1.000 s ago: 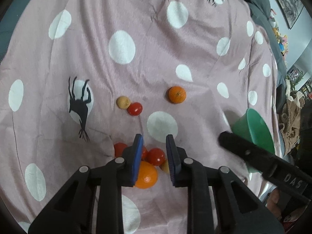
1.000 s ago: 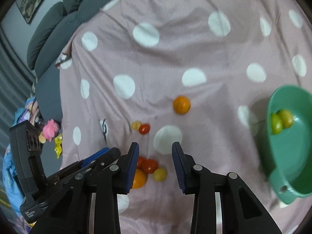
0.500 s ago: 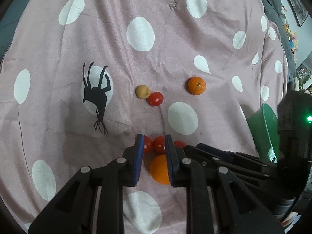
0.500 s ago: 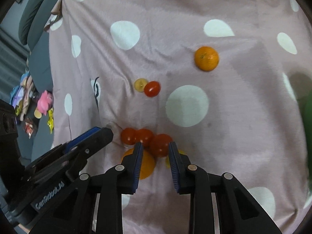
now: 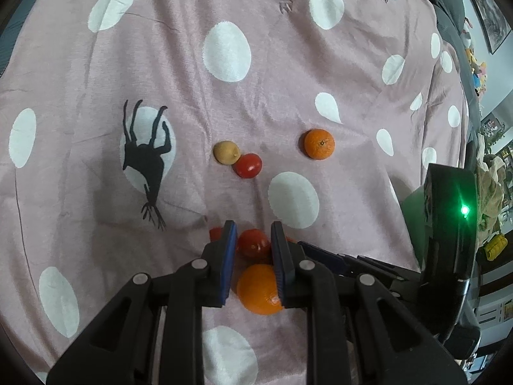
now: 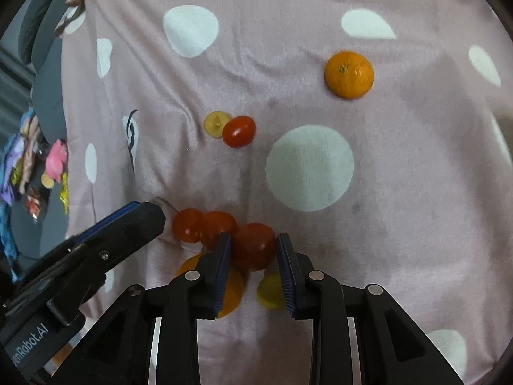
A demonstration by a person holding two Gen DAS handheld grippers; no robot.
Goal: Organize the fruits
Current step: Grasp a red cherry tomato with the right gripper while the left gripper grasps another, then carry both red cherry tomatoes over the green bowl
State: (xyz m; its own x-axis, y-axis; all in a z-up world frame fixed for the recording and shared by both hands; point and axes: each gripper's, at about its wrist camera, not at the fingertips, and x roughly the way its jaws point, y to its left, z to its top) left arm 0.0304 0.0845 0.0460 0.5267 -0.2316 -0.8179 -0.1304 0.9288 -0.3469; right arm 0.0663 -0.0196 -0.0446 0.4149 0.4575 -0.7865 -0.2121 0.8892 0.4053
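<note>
Pink plush blanket (image 6: 288, 32), soft and creased, dotted with white ovals and a black deer print (image 5: 146, 160), covers the bed. Toys (image 6: 35, 160) lie at its left edge. From the left: the left gripper (image 5: 253, 240) has its blue pads close about a round red tomato (image 5: 253, 243), with no clear contact, a smooth orange (image 5: 259, 288) below. The right gripper (image 6: 253, 247) is clamped on the next tomato (image 6: 255, 248). Farther back, a tan fruit (image 5: 226, 151) touches an oval tomato (image 5: 247, 165), its long axis running across. Right of them sits a dimpled mandarin (image 5: 319, 144), stem end up.
</note>
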